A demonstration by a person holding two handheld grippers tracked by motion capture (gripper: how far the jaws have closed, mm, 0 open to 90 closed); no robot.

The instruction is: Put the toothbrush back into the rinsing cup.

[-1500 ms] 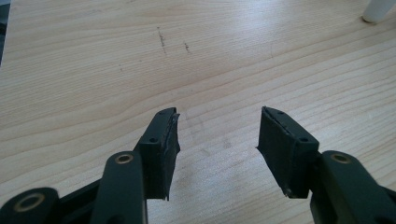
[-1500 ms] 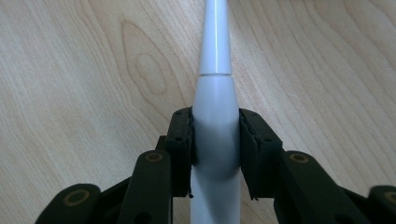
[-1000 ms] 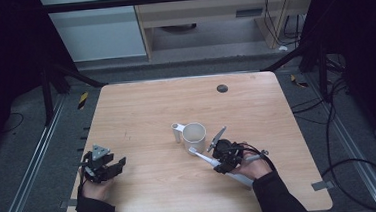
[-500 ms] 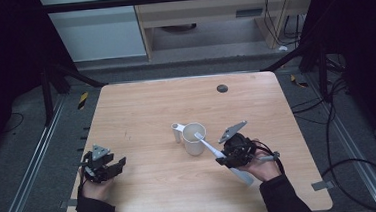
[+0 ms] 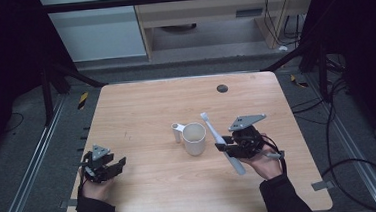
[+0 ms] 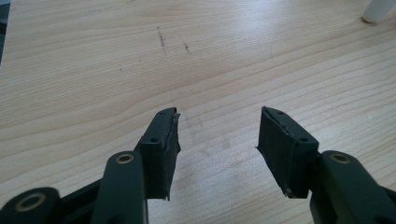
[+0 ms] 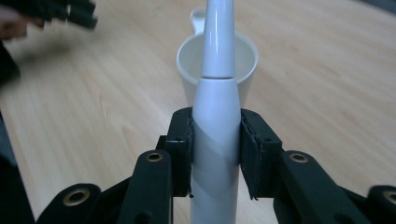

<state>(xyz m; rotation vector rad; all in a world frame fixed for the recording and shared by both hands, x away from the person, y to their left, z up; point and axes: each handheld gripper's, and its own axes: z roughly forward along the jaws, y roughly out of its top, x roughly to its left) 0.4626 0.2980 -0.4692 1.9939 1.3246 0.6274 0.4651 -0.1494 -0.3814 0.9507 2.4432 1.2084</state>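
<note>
A white electric toothbrush (image 5: 222, 143) is held tilted above the table, its head end up beside the rim of a white mug (image 5: 194, 138). My right gripper (image 5: 229, 145) is shut on the toothbrush's thick handle (image 7: 215, 140), both pads pressing its sides, with the mug (image 7: 217, 65) straight ahead. The mug stands upright near the table's middle, handle toward the left. At the front left my left gripper (image 5: 115, 166) rests low over the wood, open, with bare table between its fingers (image 6: 161, 144).
The wooden table (image 5: 146, 109) has a small dark round hole (image 5: 222, 88) near its far right. A corner of the mug's handle (image 6: 378, 11) pokes into the left gripper view. Dark floor, cables and rails surround the table.
My right hand has lifted the toothbrush off the table and tipped it steeper, so its head now stands above the mug's rim. The left gripper has stayed put.
</note>
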